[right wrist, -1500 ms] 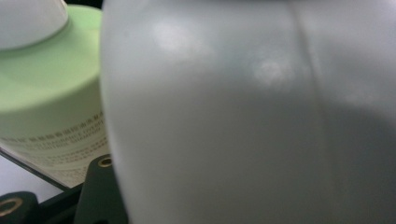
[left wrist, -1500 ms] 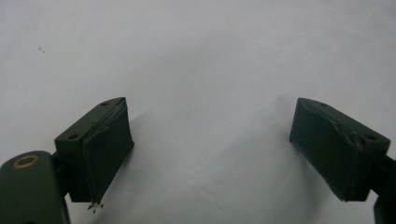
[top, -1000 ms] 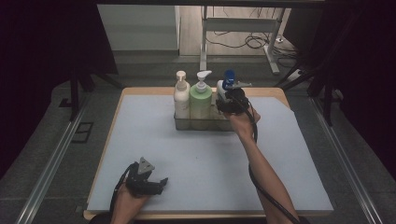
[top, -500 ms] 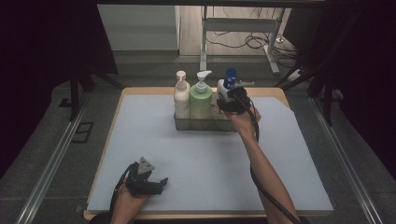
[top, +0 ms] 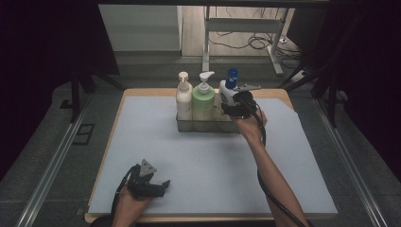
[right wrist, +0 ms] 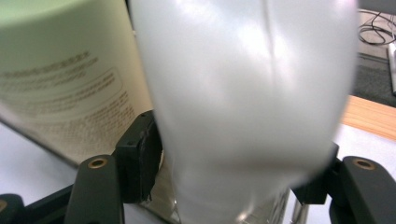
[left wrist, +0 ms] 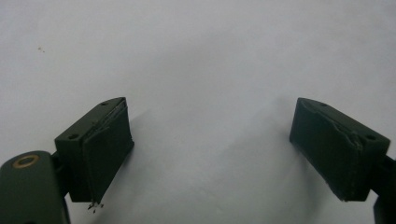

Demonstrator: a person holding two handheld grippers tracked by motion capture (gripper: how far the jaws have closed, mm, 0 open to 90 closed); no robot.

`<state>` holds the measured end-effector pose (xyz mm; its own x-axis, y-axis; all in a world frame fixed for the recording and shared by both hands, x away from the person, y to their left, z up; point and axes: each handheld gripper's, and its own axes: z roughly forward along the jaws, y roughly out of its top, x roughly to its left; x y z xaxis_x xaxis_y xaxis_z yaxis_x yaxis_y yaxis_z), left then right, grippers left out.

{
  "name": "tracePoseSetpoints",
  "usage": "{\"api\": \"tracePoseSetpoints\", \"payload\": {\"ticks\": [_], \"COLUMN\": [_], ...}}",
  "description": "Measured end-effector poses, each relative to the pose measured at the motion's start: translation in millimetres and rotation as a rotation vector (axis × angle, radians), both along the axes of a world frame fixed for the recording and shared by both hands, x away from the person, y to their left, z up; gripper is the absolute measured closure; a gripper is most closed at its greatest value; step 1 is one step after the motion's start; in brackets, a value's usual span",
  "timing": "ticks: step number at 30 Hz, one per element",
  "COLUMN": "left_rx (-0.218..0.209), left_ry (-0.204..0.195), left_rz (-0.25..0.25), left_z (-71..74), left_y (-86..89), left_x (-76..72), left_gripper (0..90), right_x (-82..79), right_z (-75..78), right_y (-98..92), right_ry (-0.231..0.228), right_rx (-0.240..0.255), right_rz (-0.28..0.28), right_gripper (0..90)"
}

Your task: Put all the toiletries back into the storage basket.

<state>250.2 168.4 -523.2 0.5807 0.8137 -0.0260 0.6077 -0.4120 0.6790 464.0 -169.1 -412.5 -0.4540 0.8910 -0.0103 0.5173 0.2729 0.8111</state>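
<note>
A metal tray (top: pixel 208 126) at the far middle of the grey mat holds a cream pump bottle (top: pixel 184 100), a green pump bottle (top: pixel 203 103) and a white bottle (top: pixel 225 92) with a blue cap. My right gripper (top: pixel 231 107) reaches the white bottle from the right. In the right gripper view the white bottle (right wrist: pixel 247 93) stands between the jaws of the right gripper (right wrist: pixel 238 179). Both pads touch its sides, and the jaws have just been opening a little. The green bottle (right wrist: pixel 65 79) is beside it. My left gripper (top: pixel 163 185) rests near the front left edge, open and empty (left wrist: pixel 210 154).
The grey mat (top: pixel 208 165) covers a wooden table with a bare strip at the far right (right wrist: pixel 369 116). A metal rail (top: pixel 52 165) runs along the left side. A desk frame and cables (top: pixel 246 33) stand on the floor beyond the table.
None of the bottles has shifted, and the right hand stays at the white bottle with barely any motion. The left hand is still.
</note>
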Motion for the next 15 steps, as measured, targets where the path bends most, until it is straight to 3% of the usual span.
{"api": "tracePoseSetpoints", "payload": {"ticks": [15], "left_rx": [-0.001], "left_ry": [0.0], "left_rz": [0.003], "left_z": [0.0], "left_y": [-0.3], "left_x": [-0.2], "left_gripper": [12.3], "right_x": [-28.1], "right_z": [2.4], "right_y": [-23.1], "right_ry": [0.03], "right_rx": [0.018], "right_rz": [0.056], "right_gripper": [44.3]}}
